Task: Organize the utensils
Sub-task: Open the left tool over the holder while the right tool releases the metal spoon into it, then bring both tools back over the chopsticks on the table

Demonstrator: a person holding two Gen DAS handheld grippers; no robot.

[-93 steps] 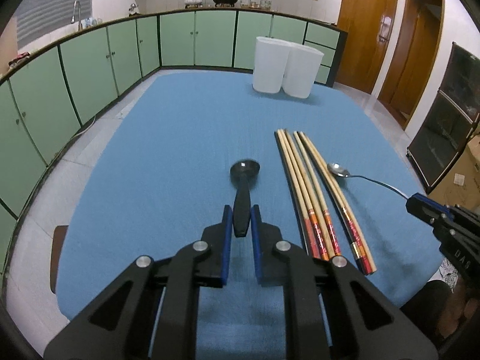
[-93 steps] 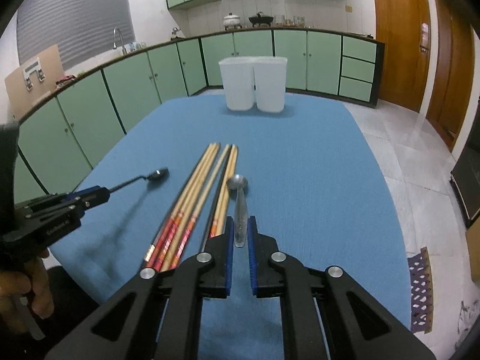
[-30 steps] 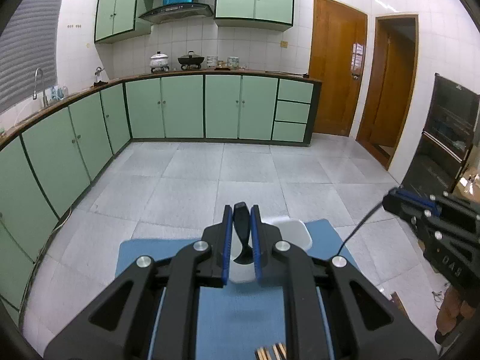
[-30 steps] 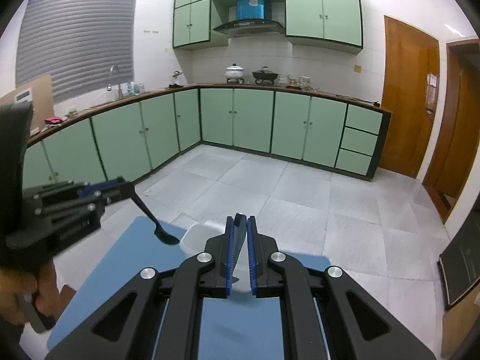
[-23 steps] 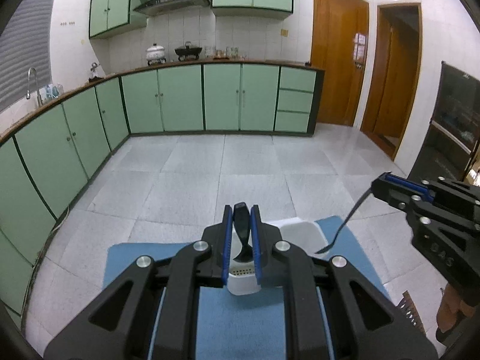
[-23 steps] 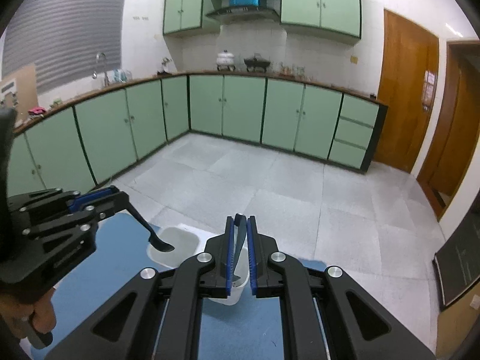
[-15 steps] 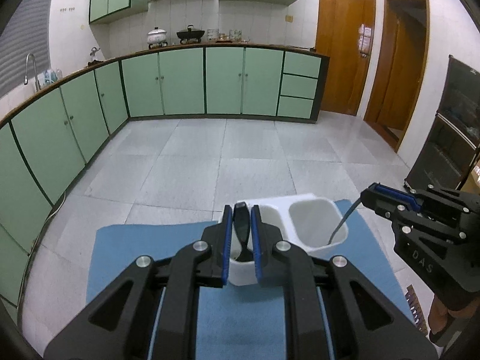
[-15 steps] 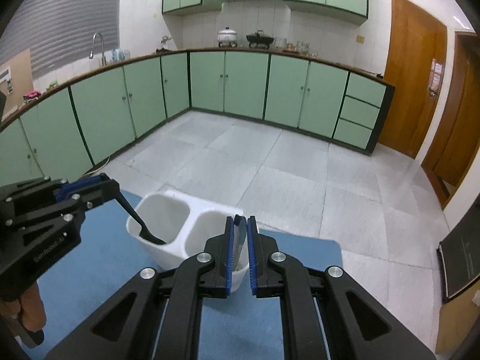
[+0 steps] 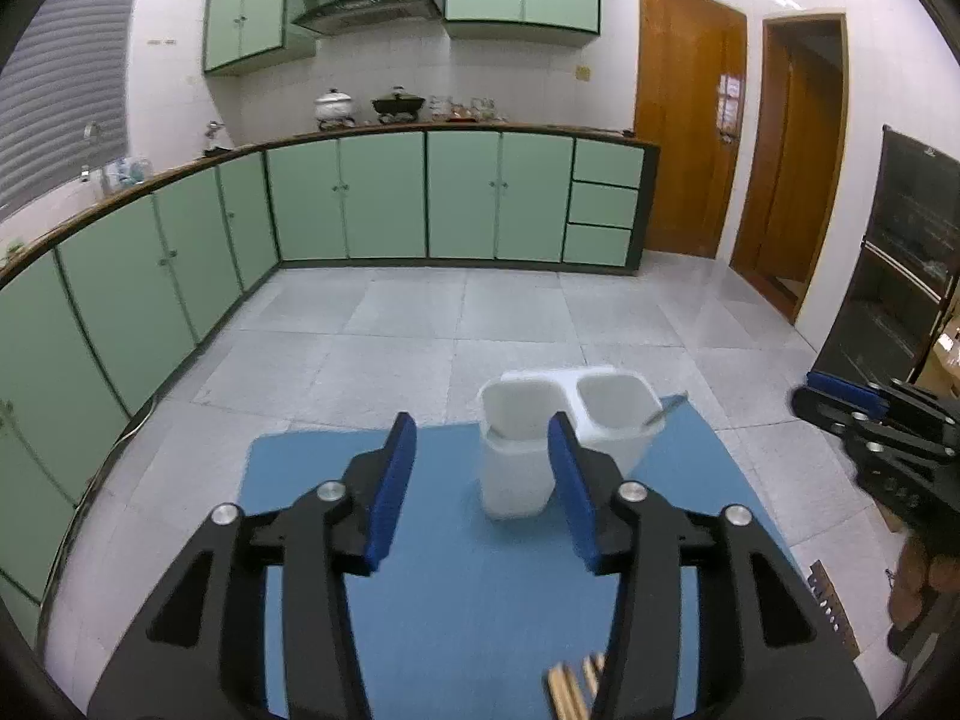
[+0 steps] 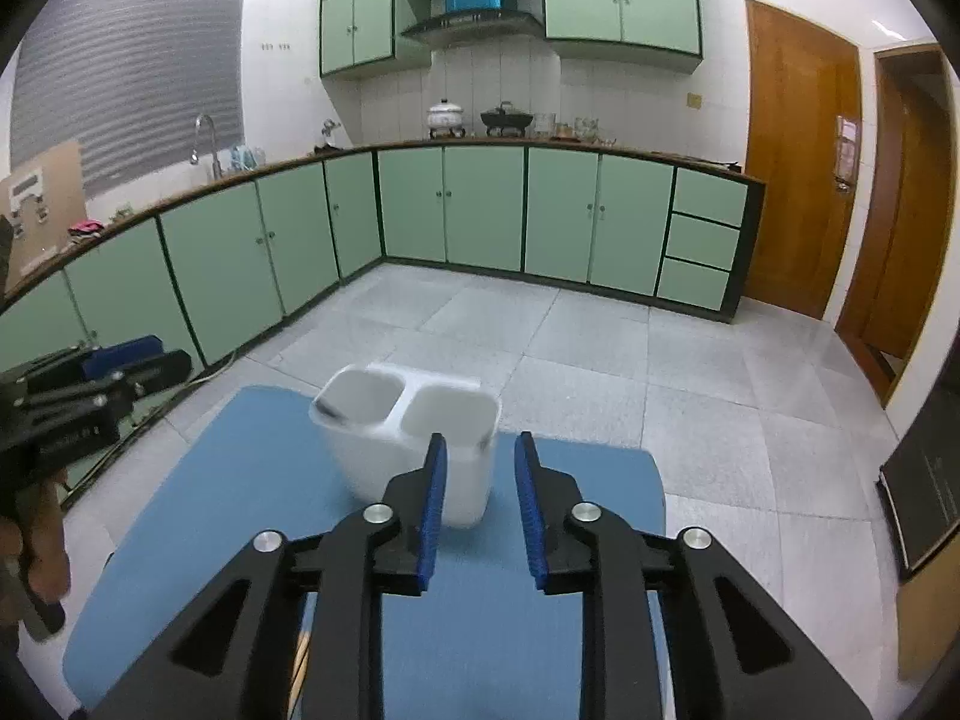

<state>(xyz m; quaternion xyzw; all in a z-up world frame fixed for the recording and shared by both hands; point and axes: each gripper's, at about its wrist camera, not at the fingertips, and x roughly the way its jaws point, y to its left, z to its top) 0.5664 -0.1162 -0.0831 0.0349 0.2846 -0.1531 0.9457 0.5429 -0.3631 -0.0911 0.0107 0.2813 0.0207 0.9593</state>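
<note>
Both grippers' fingers have just been opening, nothing between them; left gripper (image 9: 483, 462) and right gripper (image 10: 478, 483) hover near the white two-compartment holder (image 9: 564, 420) at the tabletop's (image 9: 444, 570) far edge.

A desk covered edge to edge by a blue cloth (image 9: 456, 576) stands on a floor of pale grey tiles (image 9: 390, 330) in a kitchen lined with green cupboards. Near the cloth's far edge sits a white two-compartment holder (image 9: 516, 480), upright, its open tops side by side. A thin metal handle (image 9: 666, 408) leans out over the rim of the right compartment; a dark utensil end (image 10: 329, 409) shows just inside the rim of the left one. At the near edge of the cloth, the ends of several wooden chopsticks (image 9: 567, 690) lie flat, well apart from the holder. The rest of the cloth is bare blue fabric.
</note>
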